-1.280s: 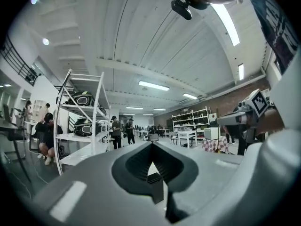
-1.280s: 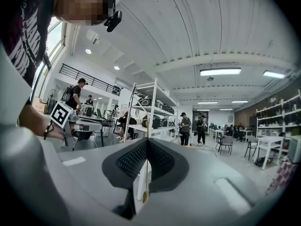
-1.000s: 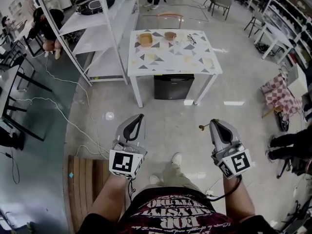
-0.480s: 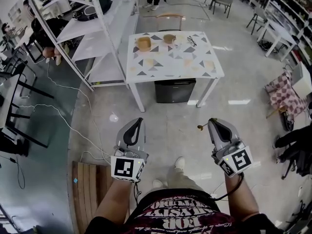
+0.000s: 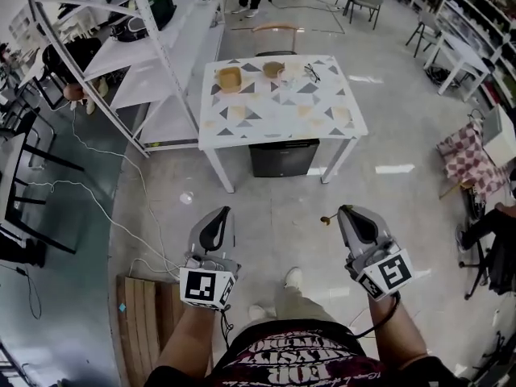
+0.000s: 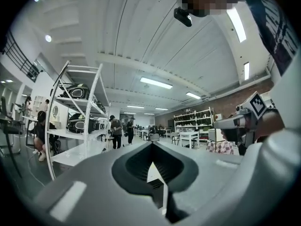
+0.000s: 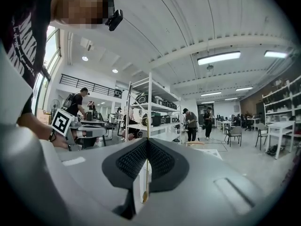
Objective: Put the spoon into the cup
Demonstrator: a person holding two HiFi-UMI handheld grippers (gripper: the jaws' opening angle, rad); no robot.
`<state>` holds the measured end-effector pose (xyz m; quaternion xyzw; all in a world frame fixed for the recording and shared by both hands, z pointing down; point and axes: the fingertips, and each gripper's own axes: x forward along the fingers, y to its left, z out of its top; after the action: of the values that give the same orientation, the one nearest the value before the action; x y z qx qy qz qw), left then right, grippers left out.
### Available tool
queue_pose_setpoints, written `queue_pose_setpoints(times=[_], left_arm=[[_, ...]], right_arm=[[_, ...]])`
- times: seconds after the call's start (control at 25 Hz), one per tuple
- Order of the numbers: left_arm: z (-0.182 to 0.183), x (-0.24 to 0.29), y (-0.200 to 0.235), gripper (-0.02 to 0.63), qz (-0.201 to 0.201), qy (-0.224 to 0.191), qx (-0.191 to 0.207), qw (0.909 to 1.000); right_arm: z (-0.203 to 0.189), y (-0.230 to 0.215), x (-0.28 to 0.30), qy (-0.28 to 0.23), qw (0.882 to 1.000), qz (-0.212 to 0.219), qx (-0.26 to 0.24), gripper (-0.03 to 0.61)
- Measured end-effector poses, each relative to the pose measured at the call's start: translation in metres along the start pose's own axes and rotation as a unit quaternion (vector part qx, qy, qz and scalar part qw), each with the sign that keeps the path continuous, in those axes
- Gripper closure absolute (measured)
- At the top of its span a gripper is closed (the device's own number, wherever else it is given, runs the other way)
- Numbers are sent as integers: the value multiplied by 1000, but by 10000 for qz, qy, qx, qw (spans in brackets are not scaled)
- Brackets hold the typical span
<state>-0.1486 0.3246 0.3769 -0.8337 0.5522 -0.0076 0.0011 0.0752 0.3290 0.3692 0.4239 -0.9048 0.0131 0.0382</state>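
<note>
Moved since a second ago: patterned white desk (image 5: 282, 111) sits slightly nearer and larger in the head view, both claws carried along low and well short of it, so the approach appears under way and no placing has begun. Right claw (image 5: 345, 213) pinches a thin brown spoon (image 5: 326, 218) by its handle, bowl jutting left; left claw (image 5: 222, 212) is pressed together on nothing. Small tan cup (image 5: 274, 68) stands at the desk's far edge near a wider tan bowl (image 5: 230, 77); room: grey polished floor, white shelving rack (image 5: 153, 71).
</note>
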Motion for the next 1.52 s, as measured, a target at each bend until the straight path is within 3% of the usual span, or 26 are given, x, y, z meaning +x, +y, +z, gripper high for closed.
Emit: queue_pose_setpoints(times=[0.64,1.08,1.32,1.52], left_arm=[[-1,89,-8,610,314,136,3,9994],[1,100,5,610,854,328,9,9958],[3,113,5,610,780,258,18,9966],[6,134,-6,610,497,190,94,9985]], right_arm=[[9,-89,21,-115,9995,276,56,549],[4,-131,29,-153,9989,409,163,549],[7,-142,33,-211,9991,345,123,549],[9,-147,41,-210,9993,282,121,549]])
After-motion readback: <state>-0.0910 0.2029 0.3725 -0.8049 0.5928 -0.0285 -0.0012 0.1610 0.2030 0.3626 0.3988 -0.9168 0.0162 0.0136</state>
